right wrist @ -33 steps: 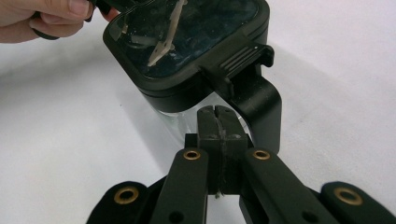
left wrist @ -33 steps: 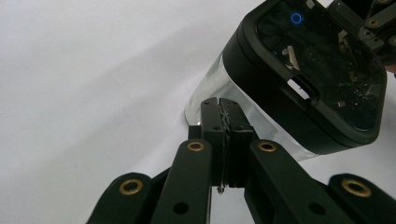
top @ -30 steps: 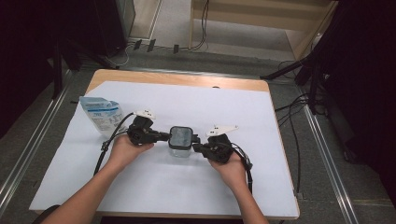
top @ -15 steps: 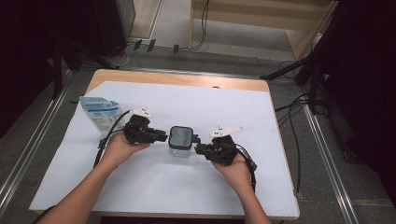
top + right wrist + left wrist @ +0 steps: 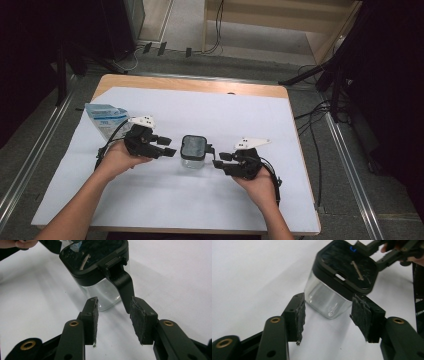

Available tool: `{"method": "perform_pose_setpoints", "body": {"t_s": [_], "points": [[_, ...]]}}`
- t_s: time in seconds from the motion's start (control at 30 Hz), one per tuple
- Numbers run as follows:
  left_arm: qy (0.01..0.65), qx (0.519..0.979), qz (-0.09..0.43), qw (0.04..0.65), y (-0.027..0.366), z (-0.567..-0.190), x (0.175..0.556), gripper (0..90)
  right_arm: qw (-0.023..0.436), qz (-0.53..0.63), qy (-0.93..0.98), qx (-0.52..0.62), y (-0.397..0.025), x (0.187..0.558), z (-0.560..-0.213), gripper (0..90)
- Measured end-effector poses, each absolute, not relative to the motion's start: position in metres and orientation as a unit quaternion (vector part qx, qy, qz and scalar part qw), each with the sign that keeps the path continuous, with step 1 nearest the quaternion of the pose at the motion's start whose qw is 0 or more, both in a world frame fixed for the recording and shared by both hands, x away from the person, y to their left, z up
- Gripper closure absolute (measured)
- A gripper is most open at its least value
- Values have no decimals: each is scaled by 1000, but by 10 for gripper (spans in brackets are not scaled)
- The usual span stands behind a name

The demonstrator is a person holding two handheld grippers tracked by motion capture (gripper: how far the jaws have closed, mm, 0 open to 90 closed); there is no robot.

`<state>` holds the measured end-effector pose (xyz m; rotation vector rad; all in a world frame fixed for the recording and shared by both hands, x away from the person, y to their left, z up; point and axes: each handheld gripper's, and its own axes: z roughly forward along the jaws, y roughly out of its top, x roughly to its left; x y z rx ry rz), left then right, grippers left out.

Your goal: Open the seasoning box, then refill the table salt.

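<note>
Jar [image 5: 193, 151] stands mid-table between both grippers, reachable from either side. Left gripper [image 5: 169, 150] and right gripper [image 5: 216, 161] flank it, jaws spread, gripping nothing.

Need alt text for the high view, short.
A clear square container with a black lid stands mid-table on a white sheet, between two hand-held tools, both open and apart from it: left tool, right tool. A blue-and-white pouch lies at the sheet's left edge.
</note>
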<state>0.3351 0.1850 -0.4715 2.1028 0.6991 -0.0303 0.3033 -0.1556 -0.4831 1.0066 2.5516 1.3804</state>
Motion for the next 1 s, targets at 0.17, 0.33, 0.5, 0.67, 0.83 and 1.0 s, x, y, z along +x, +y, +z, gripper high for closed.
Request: {"method": "perform_pose_setpoints", "body": {"t_s": [0.17,0.33,0.5,0.67,0.83,1.0], "points": [[254,861,3,440,184,-470,331,427,33,445,832,330,-154,305,-483,600],[232,856,-25,462,186,-465,335,382,35,448,829,333,-157,303,-481,613],[220,846,-50,483,187,-463,339,271,34,449,825,343,-158,304,-480,622],[211,854,-45,473,184,-458,346,210,35,449,824,344,-157,307,-481,622],[200,858,-42,471,179,-458,346,172,35,449,824,345,-155,310,-481,625],[187,865,-53,463,172,-463,347,138,33,453,821,345,-155,311,-481,641]]}}
